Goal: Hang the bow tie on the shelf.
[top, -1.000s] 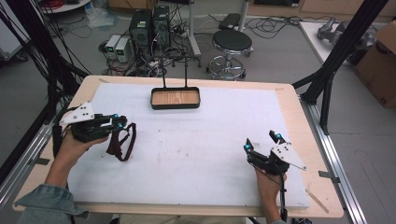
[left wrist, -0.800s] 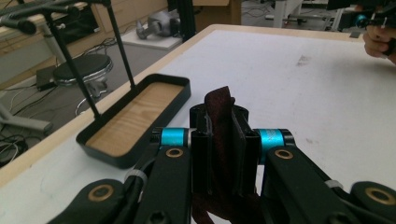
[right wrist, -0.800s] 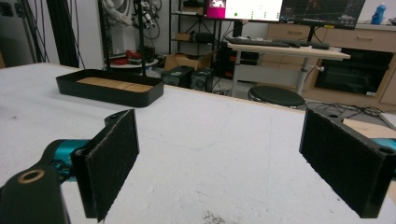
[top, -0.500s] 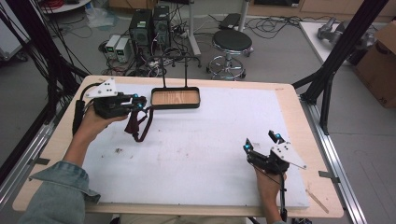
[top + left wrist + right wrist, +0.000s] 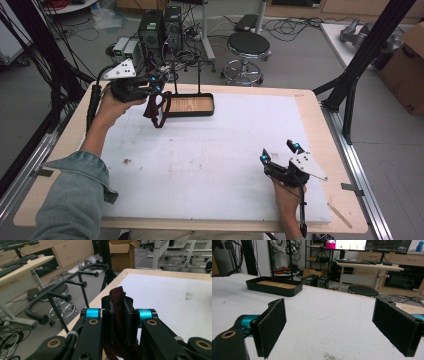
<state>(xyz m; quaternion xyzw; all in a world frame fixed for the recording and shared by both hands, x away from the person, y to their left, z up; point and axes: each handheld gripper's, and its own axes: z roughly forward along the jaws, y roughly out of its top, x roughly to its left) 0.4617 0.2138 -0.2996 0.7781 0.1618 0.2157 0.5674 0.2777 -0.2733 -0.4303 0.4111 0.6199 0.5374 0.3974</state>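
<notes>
My left gripper [image 5: 155, 86] is raised at the table's far left, shut on a dark red strap [image 5: 159, 109] that hangs in a loop below it. In the left gripper view the strap [image 5: 117, 300] sticks up between the closed jaws, beside the black pegs of a rack [image 5: 75, 282]. That rack [image 5: 187, 75] rises from a black tray with a wooden floor [image 5: 192, 106], just right of the strap. My right gripper [image 5: 279, 152] rests low at the front right, open, nothing between its pads [image 5: 272, 325]. The tray [image 5: 274, 287] lies far ahead of it.
A white mat [image 5: 215, 150] covers the wooden table [image 5: 330, 150]. Beyond the far edge stand a round stool [image 5: 248, 45] and computer cases [image 5: 160, 25]. Black frame struts [image 5: 360, 65] rise at the right, with a cardboard box [image 5: 407, 65] behind them.
My left gripper has carried the strap from the table's left side up and away to the rack by the tray. The right gripper has stayed put.
</notes>
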